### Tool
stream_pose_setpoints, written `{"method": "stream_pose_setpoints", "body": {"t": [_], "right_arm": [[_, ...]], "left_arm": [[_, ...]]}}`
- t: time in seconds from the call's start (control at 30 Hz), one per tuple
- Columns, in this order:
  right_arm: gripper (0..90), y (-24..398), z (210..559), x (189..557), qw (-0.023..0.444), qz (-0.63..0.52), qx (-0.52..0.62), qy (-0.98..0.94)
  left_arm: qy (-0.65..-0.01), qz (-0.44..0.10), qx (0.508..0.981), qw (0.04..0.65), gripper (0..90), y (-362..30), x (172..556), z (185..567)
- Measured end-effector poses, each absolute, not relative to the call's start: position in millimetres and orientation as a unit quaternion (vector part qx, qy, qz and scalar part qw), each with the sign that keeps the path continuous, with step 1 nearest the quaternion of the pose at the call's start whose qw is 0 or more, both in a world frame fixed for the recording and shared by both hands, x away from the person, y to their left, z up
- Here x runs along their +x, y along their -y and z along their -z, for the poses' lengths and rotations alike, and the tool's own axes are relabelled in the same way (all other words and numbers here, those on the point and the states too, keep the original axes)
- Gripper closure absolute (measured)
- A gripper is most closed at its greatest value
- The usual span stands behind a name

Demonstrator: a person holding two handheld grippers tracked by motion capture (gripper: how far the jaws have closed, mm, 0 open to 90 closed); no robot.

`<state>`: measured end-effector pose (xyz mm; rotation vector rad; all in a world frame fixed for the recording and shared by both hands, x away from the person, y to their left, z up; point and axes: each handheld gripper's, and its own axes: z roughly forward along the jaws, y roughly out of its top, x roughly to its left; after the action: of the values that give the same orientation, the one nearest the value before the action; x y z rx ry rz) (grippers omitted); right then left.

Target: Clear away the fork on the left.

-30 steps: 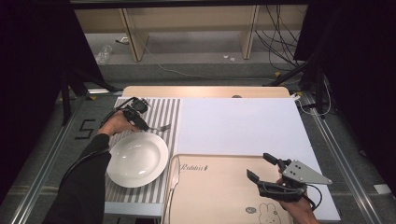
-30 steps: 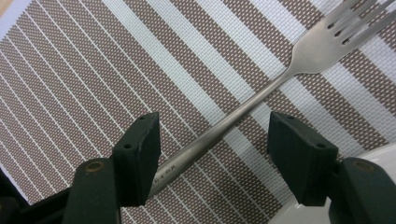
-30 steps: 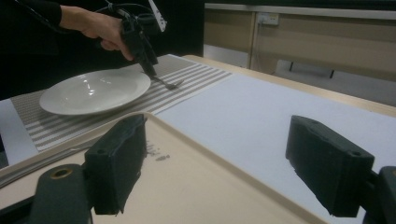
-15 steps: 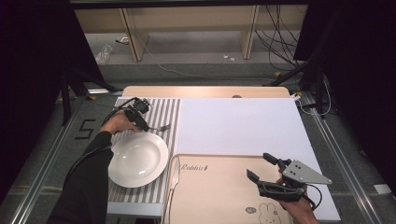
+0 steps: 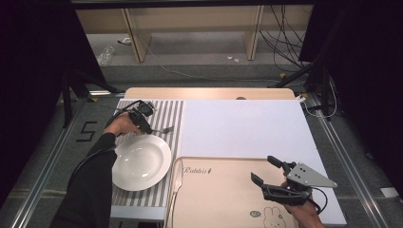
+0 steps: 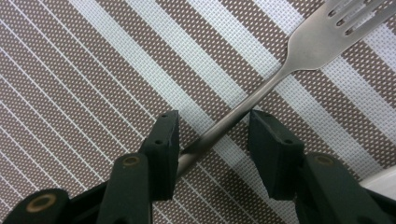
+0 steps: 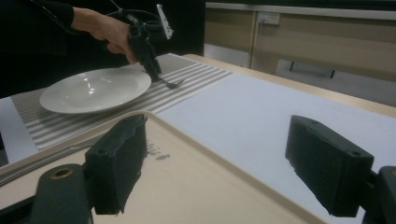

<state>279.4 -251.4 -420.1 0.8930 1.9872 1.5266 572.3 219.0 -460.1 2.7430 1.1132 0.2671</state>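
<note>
Left hand-held gripper (image 6: 212, 135) jaws just closed further, fork (image 6: 261, 91) handle between.

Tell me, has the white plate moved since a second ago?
No. The white plate sits in the same place on the striped placemat, its rim equally close to the wooden tray as before.

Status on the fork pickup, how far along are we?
Done: the left gripper is down on the striped placemat and straddles the fork handle. In hand: its jaws have just been closing, one pad at the handle, the other apart from it, so no grip yet. Left: clamp, lift and place the fork. The right gripper waits open over the wooden tray, beside the plate.
</note>
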Motion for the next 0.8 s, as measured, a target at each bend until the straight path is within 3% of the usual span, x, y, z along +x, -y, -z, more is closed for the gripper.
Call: {"method": "stream_pose_setpoints", "body": {"t": [0.3,0.8], "right_arm": [[21.4,251.7,419.7,279.1,0.239,-0.56,0.325,-0.724],[21.6,251.8,420.0,279.2,0.239,-0.559,0.327,-0.724]], "left_arm": [[-0.409,-0.059,0.903,0.114,57.4,-228.9,574.2,461.4],[-0.386,-0.059,0.914,0.111,73.1,-222.8,569.9,460.5]]}}
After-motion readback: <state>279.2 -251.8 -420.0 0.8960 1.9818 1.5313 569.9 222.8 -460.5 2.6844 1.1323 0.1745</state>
